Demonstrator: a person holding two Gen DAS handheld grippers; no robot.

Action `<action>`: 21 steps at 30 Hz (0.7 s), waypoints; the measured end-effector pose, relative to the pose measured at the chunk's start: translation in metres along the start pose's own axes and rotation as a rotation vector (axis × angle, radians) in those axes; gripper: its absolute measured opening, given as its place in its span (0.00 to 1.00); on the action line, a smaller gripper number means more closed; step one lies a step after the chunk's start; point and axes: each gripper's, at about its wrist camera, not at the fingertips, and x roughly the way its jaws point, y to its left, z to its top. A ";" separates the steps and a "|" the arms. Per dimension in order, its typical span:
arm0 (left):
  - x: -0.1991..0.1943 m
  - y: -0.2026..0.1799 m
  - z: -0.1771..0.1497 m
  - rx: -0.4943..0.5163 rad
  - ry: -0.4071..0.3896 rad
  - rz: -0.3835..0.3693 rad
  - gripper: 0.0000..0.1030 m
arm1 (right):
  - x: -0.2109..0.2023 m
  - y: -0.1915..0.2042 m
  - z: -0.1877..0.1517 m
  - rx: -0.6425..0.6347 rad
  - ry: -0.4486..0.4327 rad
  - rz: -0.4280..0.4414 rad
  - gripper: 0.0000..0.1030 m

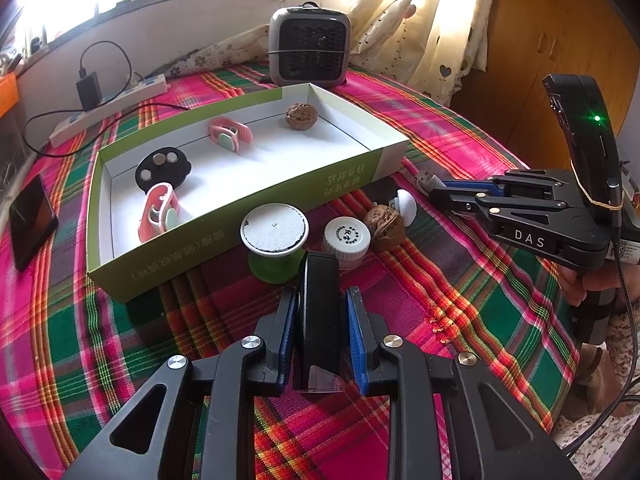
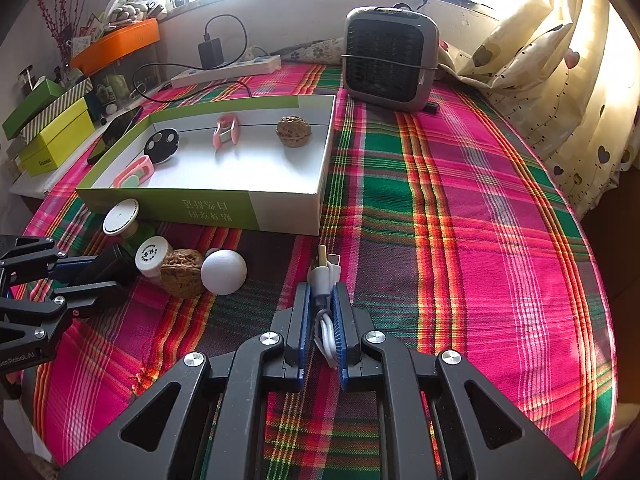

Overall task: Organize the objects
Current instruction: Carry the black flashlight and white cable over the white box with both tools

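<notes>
My left gripper [image 1: 321, 294] is shut on a black box-shaped object [image 1: 320, 272], held upright just above the plaid cloth. Just beyond it stand a green spool with a white top [image 1: 274, 228], a white bottle cap [image 1: 346, 236], a walnut [image 1: 386, 226] and a white ball [image 1: 406, 204]. My right gripper [image 2: 320, 292] is shut on a coiled white USB cable [image 2: 325, 276]. The green-and-white cardboard box [image 1: 240, 196] holds another walnut [image 1: 301, 116], two pink clips [image 1: 230, 134] [image 1: 158, 212] and a black disc [image 1: 163, 168].
A grey heater [image 1: 308, 48] stands behind the box. A power strip [image 1: 112, 104] with a charger lies at the back left, and a dark phone [image 1: 32, 220] lies left of the box. Curtains hang at the right. Plaid cloth [image 2: 480, 240] stretches to the right of the box.
</notes>
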 end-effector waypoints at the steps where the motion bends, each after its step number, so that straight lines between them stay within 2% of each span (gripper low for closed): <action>1: 0.000 0.000 0.000 0.002 0.000 -0.002 0.21 | 0.000 0.000 0.000 -0.001 0.000 -0.001 0.11; 21: -0.018 0.001 0.005 -0.017 -0.049 -0.013 0.21 | -0.005 0.002 0.001 0.007 -0.006 0.019 0.11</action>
